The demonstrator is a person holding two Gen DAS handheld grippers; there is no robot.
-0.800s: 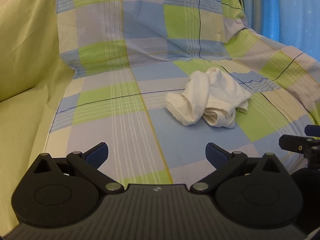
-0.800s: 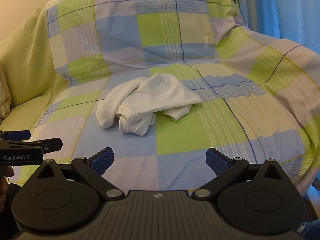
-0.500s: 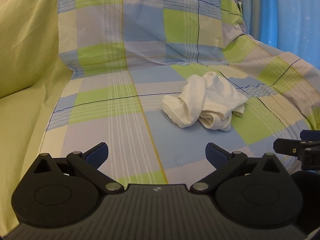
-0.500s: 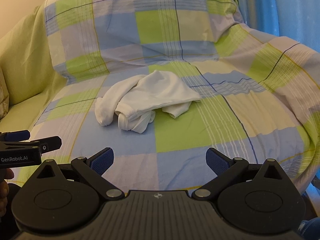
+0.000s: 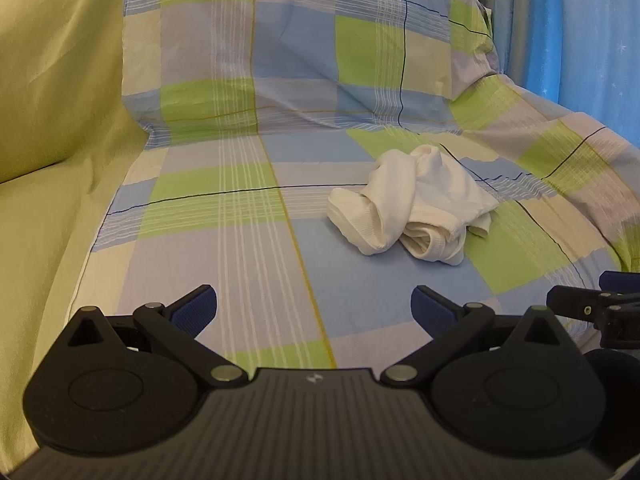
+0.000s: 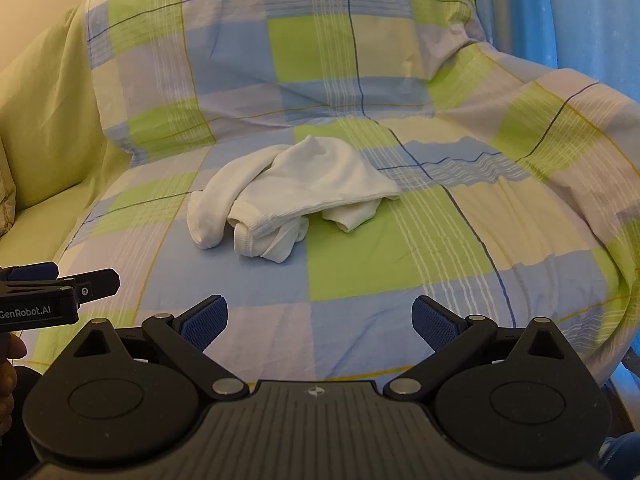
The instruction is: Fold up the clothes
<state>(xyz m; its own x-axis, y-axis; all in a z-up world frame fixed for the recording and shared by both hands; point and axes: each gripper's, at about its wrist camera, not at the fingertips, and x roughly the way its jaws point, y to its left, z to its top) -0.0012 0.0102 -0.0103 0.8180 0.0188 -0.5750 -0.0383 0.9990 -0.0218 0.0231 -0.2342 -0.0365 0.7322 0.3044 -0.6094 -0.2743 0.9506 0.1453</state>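
- The white garment lies crumpled in a heap on the checked sheet that covers the sofa seat, well apart from both tongs.
- From the left tongs it sits at about 1 o'clock; from the right tongs it sits at about 11 o'clock.
- So the heap lies between the two, ahead of both, and I judge neither arm clearly nearer.
- In the right wrist view its long axis runs roughly 9 to 3 o'clock, with a rolled, ribbed hem at the near left end and a loose flap at the right.
- Both tongs stand wide apart and hold nothing; their blue pads are dimpled.
- The garment looks like soft, thin knit, bunched into rounded rolls; I expect it to sag and need spreading flat before any fold.
- The sheet is smooth woven cotton in blue, green and cream squares, lightly creased; a plain green cover lies at 9 o'clock.
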